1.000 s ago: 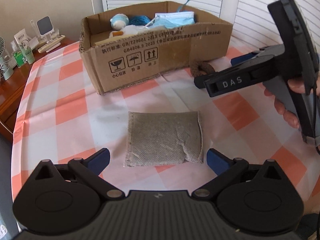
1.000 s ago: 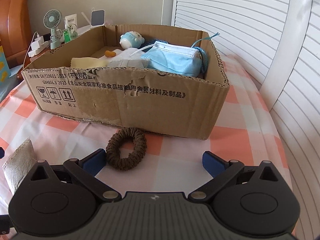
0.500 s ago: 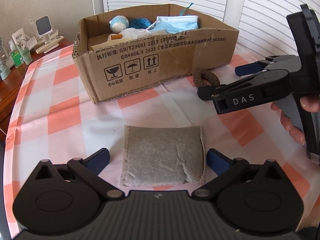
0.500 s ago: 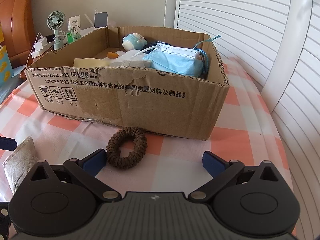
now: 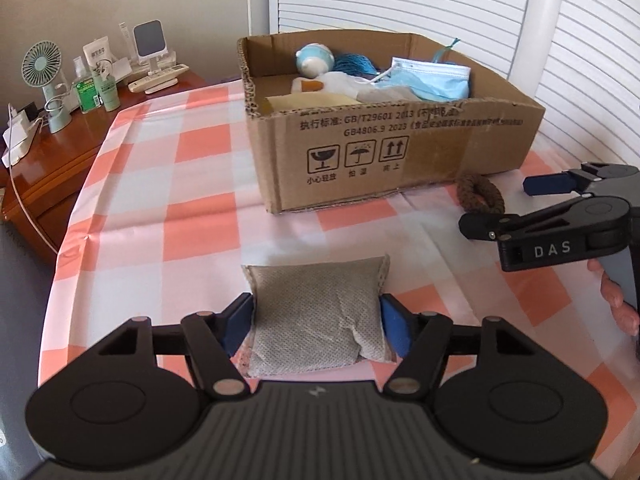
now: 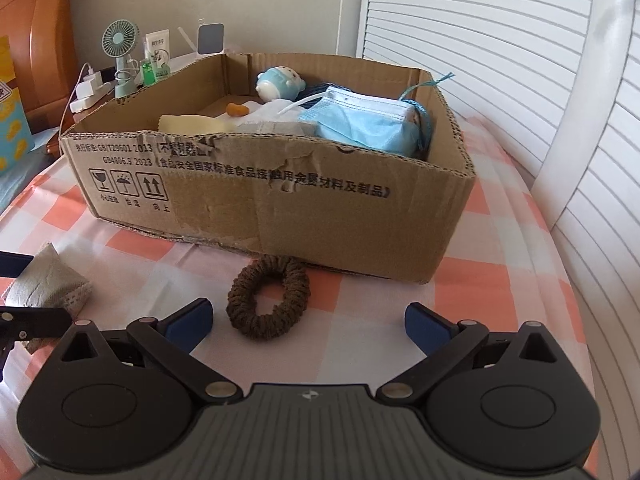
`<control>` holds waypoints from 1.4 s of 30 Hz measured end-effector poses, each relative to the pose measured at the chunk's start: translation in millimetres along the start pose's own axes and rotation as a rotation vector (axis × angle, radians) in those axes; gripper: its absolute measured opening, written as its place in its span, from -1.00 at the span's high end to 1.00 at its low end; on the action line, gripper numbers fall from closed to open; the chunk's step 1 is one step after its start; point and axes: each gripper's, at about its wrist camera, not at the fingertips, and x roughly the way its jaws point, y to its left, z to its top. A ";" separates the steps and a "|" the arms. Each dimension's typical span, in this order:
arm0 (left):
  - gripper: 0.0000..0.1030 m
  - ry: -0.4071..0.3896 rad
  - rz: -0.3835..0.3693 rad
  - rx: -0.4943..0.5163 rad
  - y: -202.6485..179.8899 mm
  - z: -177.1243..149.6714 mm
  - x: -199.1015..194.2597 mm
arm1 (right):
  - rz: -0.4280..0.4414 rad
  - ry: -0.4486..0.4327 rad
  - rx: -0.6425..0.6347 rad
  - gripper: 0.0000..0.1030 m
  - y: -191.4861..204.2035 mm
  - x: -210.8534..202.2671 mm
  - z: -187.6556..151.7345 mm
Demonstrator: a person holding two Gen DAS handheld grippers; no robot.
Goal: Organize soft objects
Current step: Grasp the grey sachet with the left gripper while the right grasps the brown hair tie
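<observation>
The left gripper [image 5: 316, 320] was clenched on the grey pouch [image 5: 316, 312] at lower centre of its frame, the pouch puckered between the pads; the right gripper [image 6: 308, 322] stood spread wide behind the brown scrunchie [image 6: 268, 298], mid-frame against the cardboard box [image 6: 320, 208]; the slack pouch could sag and catch the box's front wall on the lift, or slip the pads.

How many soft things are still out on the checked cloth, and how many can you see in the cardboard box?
On the cloth: 2, the grey pouch and the brown hair tie.
In the cardboard box: at least 5 visible, some may be hidden.
Total: at least 7.
</observation>
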 end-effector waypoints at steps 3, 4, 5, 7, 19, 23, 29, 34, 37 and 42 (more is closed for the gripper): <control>-0.37 -0.002 0.006 0.002 0.7 -1.5 -0.2 | 0.038 0.001 -0.038 -1.00 9.2 4.0 5.3; -0.39 -0.002 0.008 0.004 0.3 -1.6 0.2 | 0.045 -0.002 -0.046 -0.96 11.6 4.8 7.2; -0.42 -0.002 0.009 0.004 -0.1 -2.0 0.3 | 0.050 -0.006 -0.052 -0.86 13.5 4.8 8.9; -0.46 -0.001 0.013 0.000 0.0 -2.2 0.8 | 0.058 -0.012 -0.062 -0.69 16.6 3.4 11.6; -0.36 -0.003 0.025 -0.022 0.8 -3.3 0.5 | 0.020 -0.017 -0.076 0.13 21.5 -3.6 13.3; -0.25 -0.003 0.021 0.000 -1.4 -2.2 -2.3 | 0.023 -0.006 -0.077 0.19 22.6 -7.3 12.0; -0.13 -0.003 0.010 0.028 -1.9 -1.1 -6.8 | 0.036 -0.004 -0.066 0.21 23.3 -17.5 7.7; -0.06 0.002 -0.010 0.033 0.0 -0.5 -11.1 | 0.036 -0.011 -0.081 0.21 25.5 -27.7 6.1; -0.05 0.003 -0.017 0.037 1.0 0.1 -14.0 | 0.042 -0.012 -0.084 0.21 25.6 -33.6 6.2; -0.03 0.001 -0.032 0.046 2.9 1.2 -20.7 | 0.054 -0.010 -0.083 0.21 24.9 -41.5 6.0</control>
